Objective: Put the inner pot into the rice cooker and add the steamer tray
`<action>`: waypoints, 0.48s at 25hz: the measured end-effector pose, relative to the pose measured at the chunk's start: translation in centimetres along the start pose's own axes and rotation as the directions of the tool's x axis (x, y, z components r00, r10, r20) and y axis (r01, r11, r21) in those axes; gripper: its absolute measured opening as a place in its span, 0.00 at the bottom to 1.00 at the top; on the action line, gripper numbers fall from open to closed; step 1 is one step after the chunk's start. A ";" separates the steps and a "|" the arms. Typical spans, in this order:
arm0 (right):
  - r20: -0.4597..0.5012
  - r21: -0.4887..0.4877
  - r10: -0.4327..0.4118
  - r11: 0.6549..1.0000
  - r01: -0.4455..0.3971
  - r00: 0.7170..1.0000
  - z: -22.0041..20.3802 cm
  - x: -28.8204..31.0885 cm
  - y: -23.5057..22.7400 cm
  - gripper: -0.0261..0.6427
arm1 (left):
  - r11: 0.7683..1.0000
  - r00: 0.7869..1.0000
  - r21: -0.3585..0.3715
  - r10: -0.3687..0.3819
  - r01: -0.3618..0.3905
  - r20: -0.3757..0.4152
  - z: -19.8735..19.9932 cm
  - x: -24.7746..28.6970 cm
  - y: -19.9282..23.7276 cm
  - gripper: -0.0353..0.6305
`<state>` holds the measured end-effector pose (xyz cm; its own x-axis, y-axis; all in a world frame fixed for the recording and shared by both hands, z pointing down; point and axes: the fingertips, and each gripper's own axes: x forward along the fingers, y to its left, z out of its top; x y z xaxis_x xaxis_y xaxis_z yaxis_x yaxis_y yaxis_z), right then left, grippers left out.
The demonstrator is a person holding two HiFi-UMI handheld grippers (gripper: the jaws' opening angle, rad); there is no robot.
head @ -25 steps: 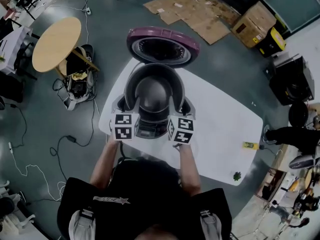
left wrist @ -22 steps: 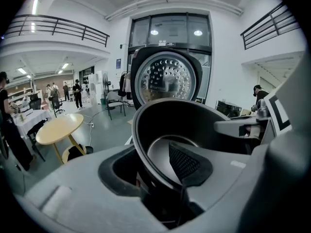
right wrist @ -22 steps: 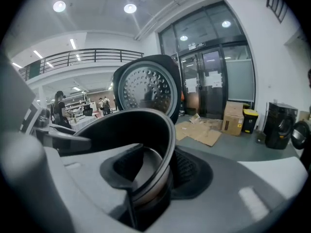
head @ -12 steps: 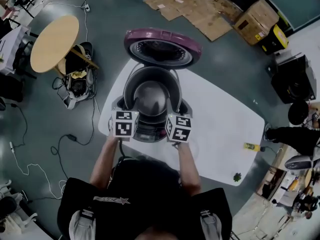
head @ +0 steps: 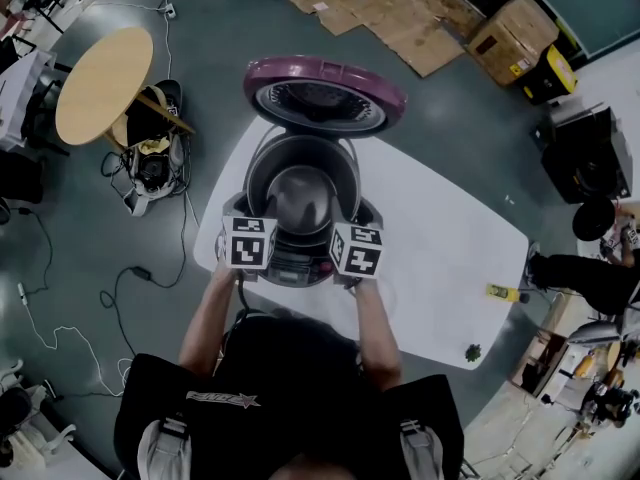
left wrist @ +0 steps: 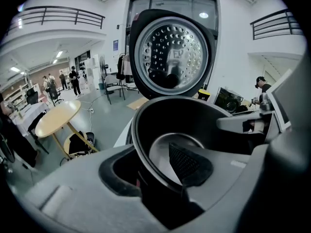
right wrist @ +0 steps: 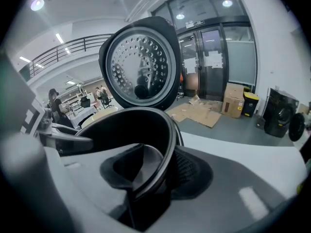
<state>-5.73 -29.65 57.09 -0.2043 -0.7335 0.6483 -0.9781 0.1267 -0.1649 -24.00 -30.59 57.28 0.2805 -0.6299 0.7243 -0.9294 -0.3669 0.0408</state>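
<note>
Left gripper [left wrist: 155, 176]: is clamping the inner pot [head: 303, 193] by its rim at the rice cooker's [head: 300, 260] front left, one jaw inside the rim and one outside.
Right gripper [right wrist: 151, 178]: is gripping the same rim at the cooker's front right, in the same manner.
Inner pot: is hanging in the cooker's mouth; full seating cannot be confirmed.
Lid [head: 324, 93]: is standing open behind the cooker.
Steamer tray: is not showing in any view.
Hazard, tilt: if one grip lets go before the other, the pot is likely to tip and bind against the cooker's wall.
Hazard, pinch: the outer jaws are sitting between rim and cooker body, so seating the pot may trap them.
Hazard, slide: the cooker is standing near the table's [head: 440, 258] edge, so downward force off-centre may shift it.
Surface: a white table is carrying the cooker.
Room: a round wooden table [head: 103, 83] is standing left of the cooker, flattened cardboard [head: 390, 18] is lying beyond it, and cables [head: 60, 308] are trailing over the grey floor.
</note>
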 end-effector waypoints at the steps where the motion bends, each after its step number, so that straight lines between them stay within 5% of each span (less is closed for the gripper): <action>1: -0.009 0.001 0.002 1.000 -0.002 1.000 -0.1 0.1 0.0 0.28 | 1.000 1.000 -0.002 -0.002 0.002 -0.006 -0.2 0.2 0.0 0.33; 12: -0.096 0.064 0.042 0.997 -0.035 0.994 -1.2 1.0 -0.3 0.28 | 1.000 0.997 -0.013 -0.029 0.028 -0.070 -1.0 1.1 0.0 0.32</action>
<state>-5.66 -29.62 58.62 -0.2475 -0.6597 0.7096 -0.9658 0.1095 -0.2351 -23.92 -30.62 58.79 0.2895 -0.5700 0.7689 -0.9242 -0.3755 0.0696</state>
